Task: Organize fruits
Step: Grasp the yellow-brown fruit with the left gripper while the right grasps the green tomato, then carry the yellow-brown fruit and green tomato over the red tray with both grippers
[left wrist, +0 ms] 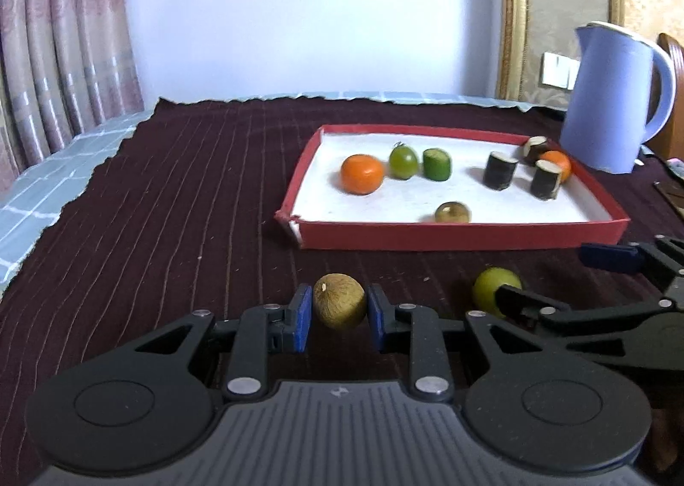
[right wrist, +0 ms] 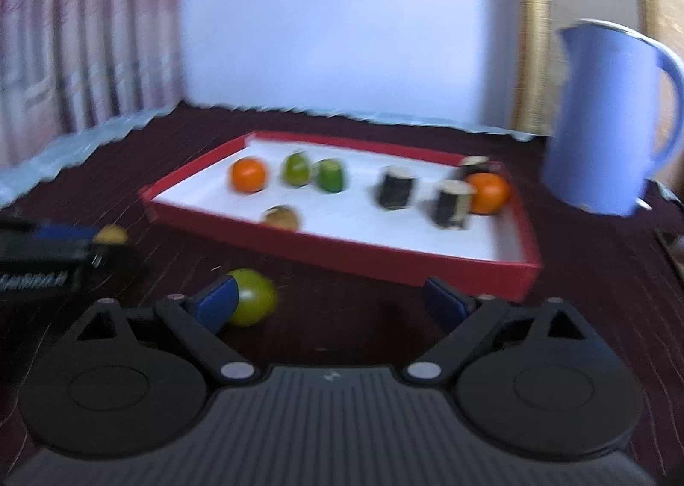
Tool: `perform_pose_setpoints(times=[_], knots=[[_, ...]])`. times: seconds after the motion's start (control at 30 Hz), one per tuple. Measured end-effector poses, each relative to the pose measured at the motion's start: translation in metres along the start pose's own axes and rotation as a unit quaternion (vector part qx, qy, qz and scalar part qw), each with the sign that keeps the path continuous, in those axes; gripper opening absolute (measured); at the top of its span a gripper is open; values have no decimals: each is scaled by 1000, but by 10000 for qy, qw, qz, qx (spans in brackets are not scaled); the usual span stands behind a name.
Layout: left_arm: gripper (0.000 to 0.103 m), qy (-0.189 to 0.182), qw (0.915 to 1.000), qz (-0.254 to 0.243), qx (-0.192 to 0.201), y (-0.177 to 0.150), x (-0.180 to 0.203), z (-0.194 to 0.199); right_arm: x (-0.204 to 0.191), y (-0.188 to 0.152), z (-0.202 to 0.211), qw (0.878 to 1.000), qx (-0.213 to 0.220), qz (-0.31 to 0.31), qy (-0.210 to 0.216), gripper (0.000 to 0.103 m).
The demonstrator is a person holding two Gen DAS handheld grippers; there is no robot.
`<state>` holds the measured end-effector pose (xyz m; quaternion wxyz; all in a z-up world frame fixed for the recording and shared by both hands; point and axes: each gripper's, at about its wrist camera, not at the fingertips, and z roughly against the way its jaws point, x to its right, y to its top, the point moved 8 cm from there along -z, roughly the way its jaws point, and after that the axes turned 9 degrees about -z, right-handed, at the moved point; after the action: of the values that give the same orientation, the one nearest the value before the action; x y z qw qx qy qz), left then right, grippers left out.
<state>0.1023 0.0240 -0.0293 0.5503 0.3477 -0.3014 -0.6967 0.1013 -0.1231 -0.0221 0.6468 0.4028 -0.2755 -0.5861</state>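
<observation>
The brown fruit (left wrist: 340, 301) is pinched by the left gripper (left wrist: 339, 317); the spread right gripper (right wrist: 331, 301) could knock the green fruit (right wrist: 252, 301) rolling.

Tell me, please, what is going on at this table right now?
A person is sorting fruit into a red tray with two handheld claws. The left claw is shut on a brownish round fruit just in front of the tray. The right claw stands open beside a yellow-green fruit on the dark cloth. Oranges, green fruits and dark cylindrical pieces already lie in the tray.
</observation>
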Motion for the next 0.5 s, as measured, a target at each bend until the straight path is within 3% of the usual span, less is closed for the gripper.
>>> perform_pose_setpoints(times=[0.07,0.13,0.27,0.33,0.4,0.5], knots=[[27,-25,10000,42,-58,-2,-4,-3,-11,-1,-7,9997,-145,114,177,80],[27,-22,10000,34,-45,-4,-5,-3,-19,0,-10,9986,-286,67,432,61],[27,47,10000,12,-17,-3,-6,-2,-30,-3,-15,9966,-495,134,647,52],[27,53,10000,43,-37,-3,-7,-4,-37,-6,-16,9945,-596,190,835,34],[27,49,9999,60,-76,-4,-7,-5,-42,-7,-18,9934,-622,189,948,28],[27,50,9999,59,-99,-4,-6,-5,-42,-6,-18,9932,-611,181,970,27]])
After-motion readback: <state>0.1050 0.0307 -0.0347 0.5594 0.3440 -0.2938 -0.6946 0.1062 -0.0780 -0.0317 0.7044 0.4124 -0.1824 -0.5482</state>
